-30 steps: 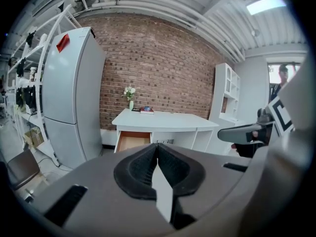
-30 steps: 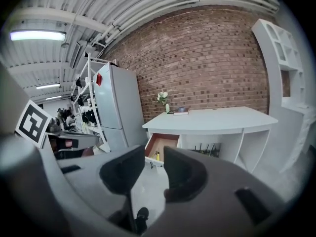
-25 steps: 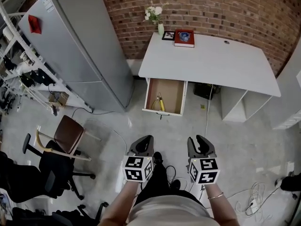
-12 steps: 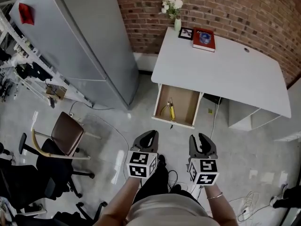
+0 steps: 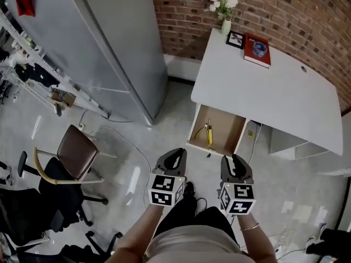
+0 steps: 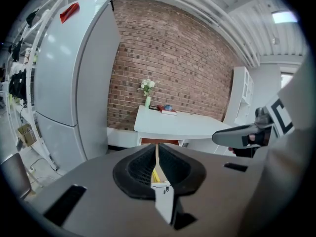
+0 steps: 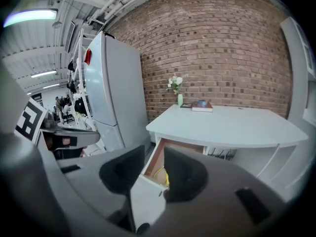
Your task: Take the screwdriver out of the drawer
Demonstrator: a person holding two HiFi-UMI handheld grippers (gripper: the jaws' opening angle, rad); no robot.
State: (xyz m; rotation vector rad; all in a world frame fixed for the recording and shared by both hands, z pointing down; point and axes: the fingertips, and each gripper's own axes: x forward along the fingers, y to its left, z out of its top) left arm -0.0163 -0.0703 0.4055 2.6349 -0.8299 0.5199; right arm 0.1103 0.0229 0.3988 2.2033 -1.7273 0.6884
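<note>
Head view: my left gripper [image 5: 173, 154], nearly pressed together, and my spread right gripper [image 5: 235, 160] hang empty at lower centre, since the screwdriver [image 5: 209, 133] in the open drawer [image 5: 226, 129] looks beyond reach.

Grey refrigerator [image 5: 109, 43] against brick wall [image 5: 285, 10], left of white desk [image 5: 263, 97]; at desk's far edge, vase of white flowers [image 5: 224, 7], picture frame [image 5: 236, 39], red book [image 5: 257, 50] side by side; brown chair [image 5: 77, 160] beside black office chair [image 5: 27, 212], lower left.

Yellow screwdriver [image 5: 209, 135], lying in open drawer [image 5: 227, 129]
</note>
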